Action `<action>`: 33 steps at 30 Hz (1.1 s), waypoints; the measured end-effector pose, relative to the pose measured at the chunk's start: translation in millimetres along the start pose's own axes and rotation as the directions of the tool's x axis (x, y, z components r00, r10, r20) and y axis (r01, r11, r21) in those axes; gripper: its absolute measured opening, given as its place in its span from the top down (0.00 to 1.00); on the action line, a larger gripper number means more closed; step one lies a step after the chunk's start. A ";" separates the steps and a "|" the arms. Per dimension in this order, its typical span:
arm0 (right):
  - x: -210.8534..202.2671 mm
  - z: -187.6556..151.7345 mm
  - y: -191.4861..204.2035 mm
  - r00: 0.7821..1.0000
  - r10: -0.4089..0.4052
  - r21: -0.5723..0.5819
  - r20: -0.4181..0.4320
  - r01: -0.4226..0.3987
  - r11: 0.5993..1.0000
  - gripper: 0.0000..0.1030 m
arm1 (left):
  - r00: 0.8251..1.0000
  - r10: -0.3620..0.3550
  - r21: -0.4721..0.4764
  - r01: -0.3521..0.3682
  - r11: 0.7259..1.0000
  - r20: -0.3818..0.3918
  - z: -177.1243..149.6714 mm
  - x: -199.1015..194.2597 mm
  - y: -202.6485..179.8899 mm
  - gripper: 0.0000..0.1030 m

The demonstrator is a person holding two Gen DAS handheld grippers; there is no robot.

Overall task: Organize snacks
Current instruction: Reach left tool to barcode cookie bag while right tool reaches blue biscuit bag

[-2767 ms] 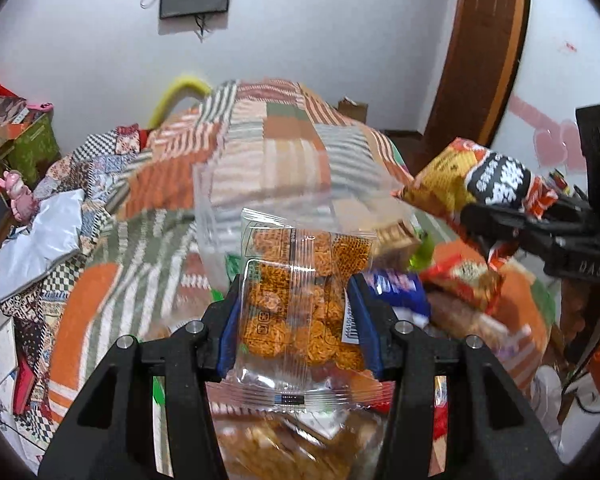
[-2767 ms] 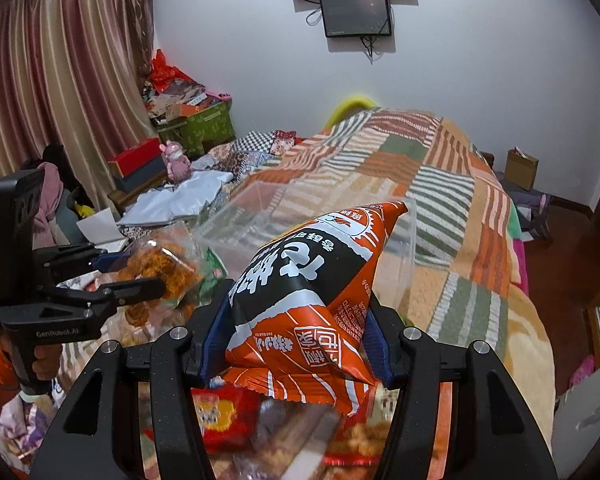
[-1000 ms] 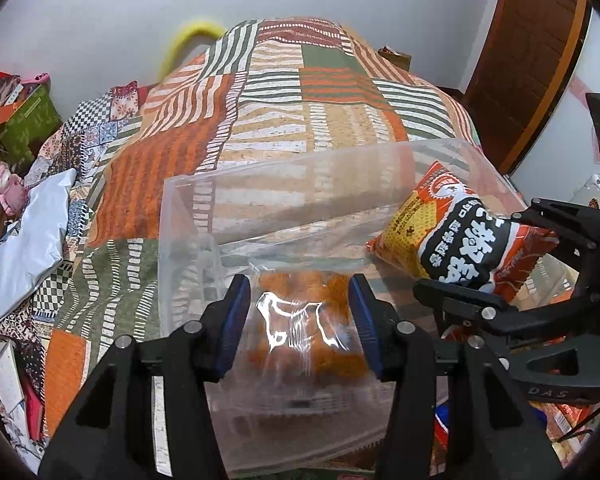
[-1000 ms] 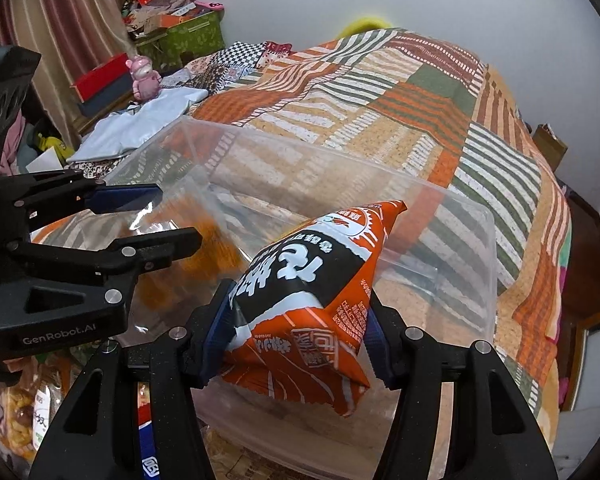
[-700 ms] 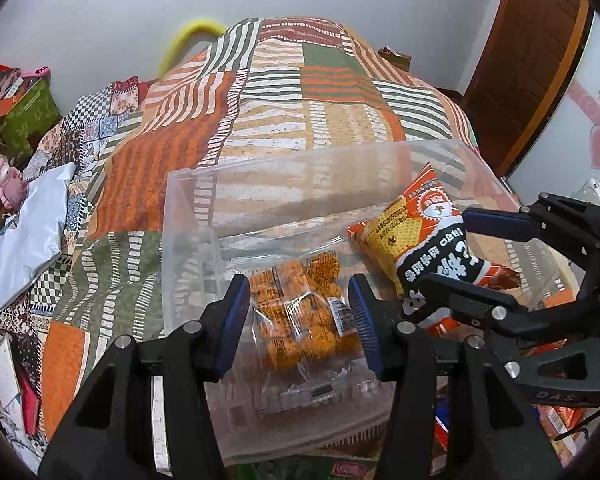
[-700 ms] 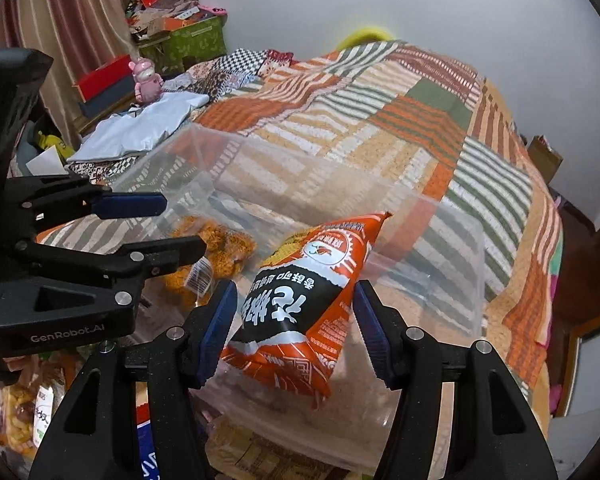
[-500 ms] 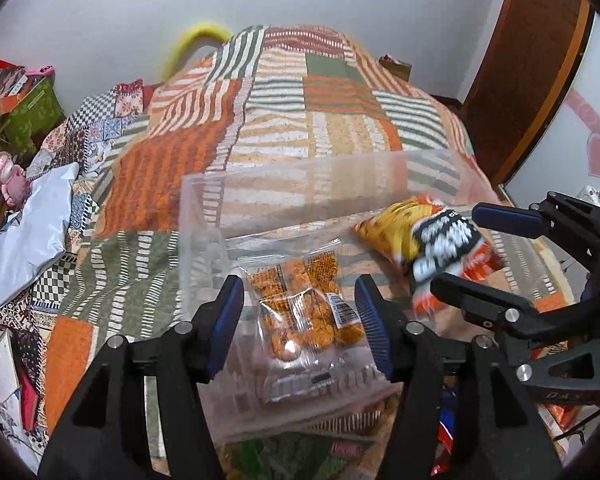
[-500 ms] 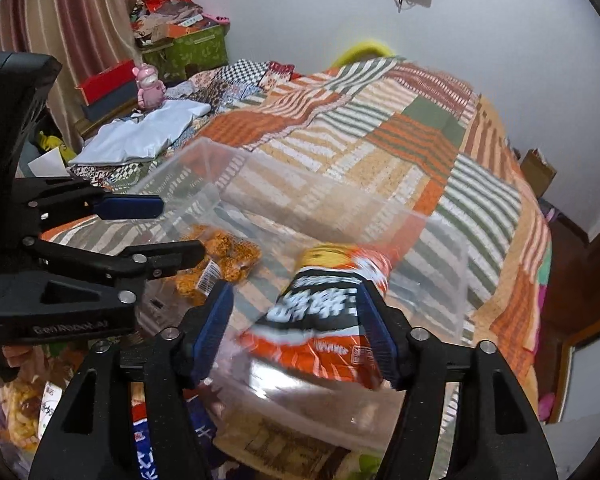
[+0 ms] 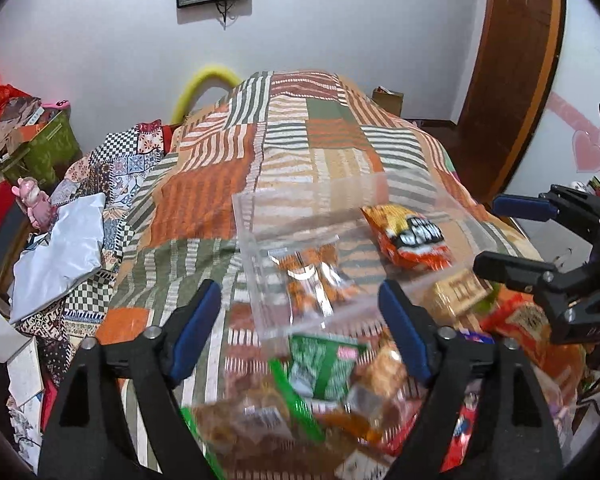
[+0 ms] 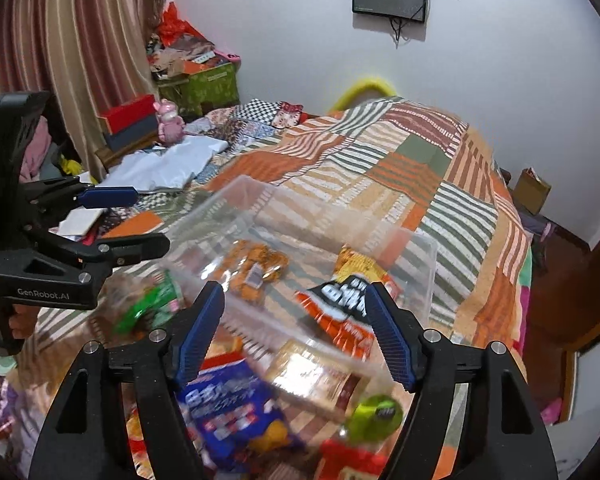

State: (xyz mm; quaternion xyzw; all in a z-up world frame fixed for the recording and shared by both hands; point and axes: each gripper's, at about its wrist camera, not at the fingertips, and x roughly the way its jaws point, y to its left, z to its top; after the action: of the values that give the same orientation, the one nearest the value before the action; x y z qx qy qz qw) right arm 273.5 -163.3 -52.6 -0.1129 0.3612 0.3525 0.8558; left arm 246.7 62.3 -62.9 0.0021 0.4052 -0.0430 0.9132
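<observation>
Both grippers — left gripper (image 9: 300,316), right gripper (image 10: 294,330) — hold jaws wide apart, empty, above the clear bin (image 10: 424,276).

A: Any readable text?
B: "GenRobot.AI", white on the black body of the left gripper (image 10: 112,220), right wrist view.
A: The right gripper (image 9: 512,236)?
B: Lettering on its body, cut off and blurred. Can't read it.
A: Snack packs?
B: Large white characters on the orange-black bag (image 10: 346,300), motion-blurred, unreadable. Blue pack (image 10: 232,408) the same.
</observation>
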 end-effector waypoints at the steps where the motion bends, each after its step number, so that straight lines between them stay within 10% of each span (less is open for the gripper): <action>1: -3.9 -4.2 2.9 1.000 0.003 -0.001 0.003 -0.003 1.000 0.31 | 1.000 -0.001 0.001 0.001 1.000 0.000 -4.7 -2.8 0.3 0.18; 16: 0.5 -70.8 29.6 0.995 0.047 -0.002 -0.093 -0.047 0.999 0.24 | 0.993 -0.005 -0.064 -0.002 0.998 -0.114 -89.7 3.6 36.6 0.18; 33: 25.5 -79.9 22.9 0.983 0.052 0.034 -0.174 -0.047 0.998 0.36 | 0.988 0.038 -0.041 -0.045 0.998 -0.147 -93.0 42.6 38.5 0.03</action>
State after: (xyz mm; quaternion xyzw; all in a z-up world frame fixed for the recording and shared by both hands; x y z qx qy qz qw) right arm 227.3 -169.1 -125.9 -0.1217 0.4428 0.3570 0.8134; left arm 209.4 101.0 -158.0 -0.0065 0.4717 -0.0148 0.8816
